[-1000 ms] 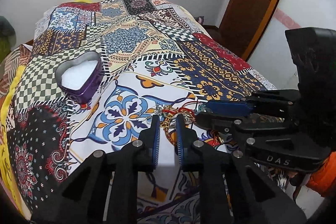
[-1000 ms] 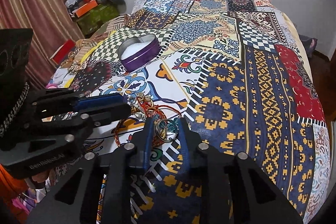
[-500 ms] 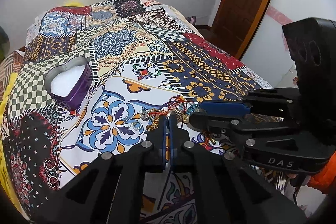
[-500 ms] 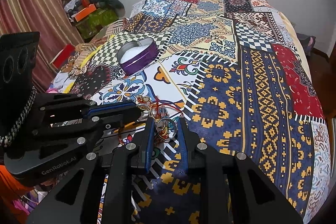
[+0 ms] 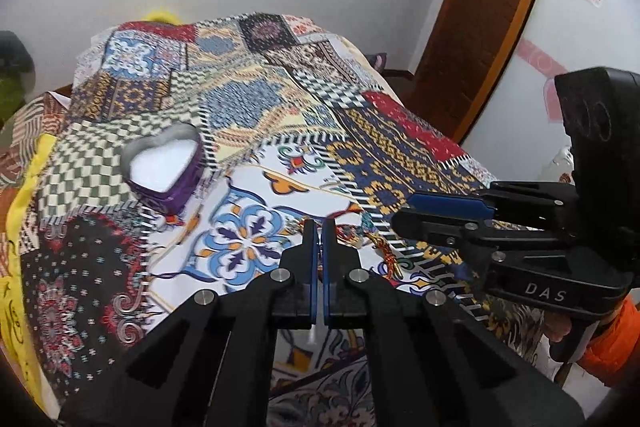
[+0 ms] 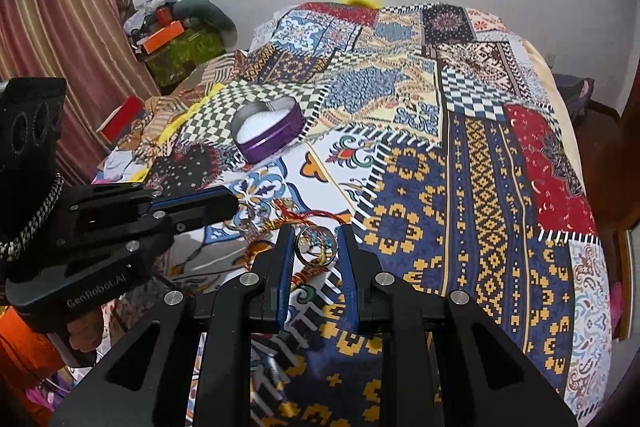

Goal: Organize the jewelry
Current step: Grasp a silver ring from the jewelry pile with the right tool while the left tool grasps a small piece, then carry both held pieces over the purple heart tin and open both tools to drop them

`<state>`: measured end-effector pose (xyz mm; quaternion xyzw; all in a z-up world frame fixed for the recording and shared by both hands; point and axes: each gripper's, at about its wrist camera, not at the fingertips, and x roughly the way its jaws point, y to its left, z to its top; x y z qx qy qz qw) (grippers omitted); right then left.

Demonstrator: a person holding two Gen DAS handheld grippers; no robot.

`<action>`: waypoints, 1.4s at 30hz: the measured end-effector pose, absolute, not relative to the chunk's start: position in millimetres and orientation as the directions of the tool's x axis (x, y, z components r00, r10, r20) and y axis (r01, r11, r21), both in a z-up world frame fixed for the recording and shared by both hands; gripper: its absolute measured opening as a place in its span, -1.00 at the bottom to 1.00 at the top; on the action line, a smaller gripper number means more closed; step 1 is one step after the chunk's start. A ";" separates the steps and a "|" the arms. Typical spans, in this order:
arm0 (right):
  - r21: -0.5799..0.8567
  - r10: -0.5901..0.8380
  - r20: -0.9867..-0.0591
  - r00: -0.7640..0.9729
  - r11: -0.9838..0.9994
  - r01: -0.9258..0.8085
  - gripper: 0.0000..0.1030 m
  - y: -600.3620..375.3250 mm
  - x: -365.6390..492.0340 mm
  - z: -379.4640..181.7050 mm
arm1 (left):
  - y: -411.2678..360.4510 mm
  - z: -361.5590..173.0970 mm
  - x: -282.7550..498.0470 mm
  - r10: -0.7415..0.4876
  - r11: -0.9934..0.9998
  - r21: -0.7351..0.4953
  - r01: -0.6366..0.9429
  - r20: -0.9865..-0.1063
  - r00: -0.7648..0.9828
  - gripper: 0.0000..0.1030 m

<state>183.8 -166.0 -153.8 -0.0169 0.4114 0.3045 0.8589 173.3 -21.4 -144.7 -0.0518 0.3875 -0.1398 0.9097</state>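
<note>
Looking along the left gripper, we find its jaws just pressed together, possibly pinching a thread of the jewelry tangle, well short of the heart-shaped box. Right view: right gripper clamps a ring, nearer than the box.

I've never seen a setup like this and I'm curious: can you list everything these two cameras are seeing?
bedspread: one, multicoloured patchwork, covers the bed
heart-shaped box: one, purple with white inside, open, far left on bedspread
jewellery pile: one tangle, red and gold, by the fingertips
ring: one, silver, between right gripper's fingers
door: one, brown, right
curtain: one, striped pink, left
right gripper: black, blue pads, shut on ring
left gripper: black, blue pads, shut
</note>
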 end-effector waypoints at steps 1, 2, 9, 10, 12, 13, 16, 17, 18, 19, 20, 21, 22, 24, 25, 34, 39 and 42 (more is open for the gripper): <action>0.220 0.511 -0.714 0.480 0.813 -0.539 -0.62 -165.1 183.4 -151.4 | -19.1 -141.7 171.7 -0.289 0.957 -0.200 0.208 -0.686 0.668 -0.99; 0.219 0.512 -0.711 0.483 0.813 -0.539 -0.62 -164.2 182.7 -149.3 | -16.4 -138.5 170.0 -0.280 0.960 -0.195 0.201 -0.681 0.677 -0.99; 0.195 0.521 -0.679 0.516 0.807 -0.558 -0.62 -151.1 183.0 -128.4 | 7.6 -115.9 161.4 -0.220 0.975 -0.170 0.144 -0.640 0.736 -0.99; 0.192 0.523 -0.675 0.520 0.805 -0.561 -0.62 -149.9 183.2 -125.9 | 9.9 -113.8 161.1 -0.215 0.976 -0.169 0.138 -0.636 0.741 -0.99; 0.178 0.525 -0.664 0.532 0.803 -0.569 -0.62 -143.8 184.7 -118.7 | 17.0 -108.4 160.2 -0.193 0.980 -0.159 0.119 -0.624 0.757 -0.99; 0.173 0.527 -0.659 0.537 0.801 -0.574 -0.62 -140.7 185.8 -115.4 | 20.4 -106.2 160.1 -0.185 0.981 -0.157 0.111 -0.620 0.762 -0.99; 0.158 0.533 -0.645 0.547 0.794 -0.587 -0.62 -130.7 188.9 -107.8 | 32.7 -100.1 160.5 -0.161 0.985 -0.149 0.088 -0.607 0.778 -0.99; 0.155 0.535 -0.641 0.550 0.792 -0.590 -0.62 -128.8 189.3 -105.7 | 35.4 -98.9 160.8 -0.150 0.987 -0.141 0.081 -0.603 0.783 -0.99; 0.151 0.539 -0.636 0.552 0.789 -0.596 -0.62 -124.0 192.0 -103.0 | 38.8 -97.8 161.5 -0.135 0.989 -0.130 0.071 -0.598 0.790 -0.99; 0.149 0.542 -0.633 0.553 0.786 -0.599 -0.62 -121.1 193.3 -101.1 | 41.6 -97.2 162.4 -0.124 0.991 -0.122 0.064 -0.596 0.793 -0.99; 0.147 0.545 -0.629 0.554 0.784 -0.604 -0.62 -117.8 195.1 -99.3 | 45.1 -96.8 163.8 -0.113 0.992 -0.115 0.055 -0.594 0.796 -0.99; 0.143 0.547 -0.625 0.556 0.781 -0.608 -0.62 -114.0 197.8 -97.7 | 48.4 -96.8 165.8 -0.104 0.993 -0.111 0.048 -0.593 0.798 -0.99; 0.138 0.550 -0.622 0.558 0.778 -0.613 -0.62 -108.1 201.6 -96.1 | 52.4 -96.8 168.3 -0.096 0.993 -0.107 0.040 -0.593 0.800 -0.99; 0.130 0.553 -0.618 0.560 0.774 -0.620 -0.62 -101.1 206.6 -94.7 | 59.0 -98.0 173.6 -0.082 0.995 -0.098 0.030 -0.591 0.802 -0.99; 0.126 0.552 -0.616 0.561 0.772 -0.622 -0.62 -97.3 210.0 -94.6 | 61.8 -99.0 176.1 -0.073 0.995 -0.092 0.023 -0.592 0.803 -0.99; 0.115 0.539 -0.654 0.530 0.764 -0.635 -0.62 -58.9 249.3 -110.1 | 88.7 -121.5 211.6 -0.038 0.995 -0.094 -0.026 -0.624 0.780 -0.99; 0.104 0.520 -0.694 0.497 0.756 -0.646 -0.62 -42.6 269.4 -122.5 | 97.7 -132.7 232.4 -0.041 0.994 -0.106 -0.036 -0.643 0.765 -0.99; 0.111 0.512 -0.722 0.466 0.750 -0.653 -0.62 -35.8 281.6 -131.2 | 100.7 -138.8 244.3 -0.048 0.994 -0.108 -0.031 -0.653 0.756 -0.99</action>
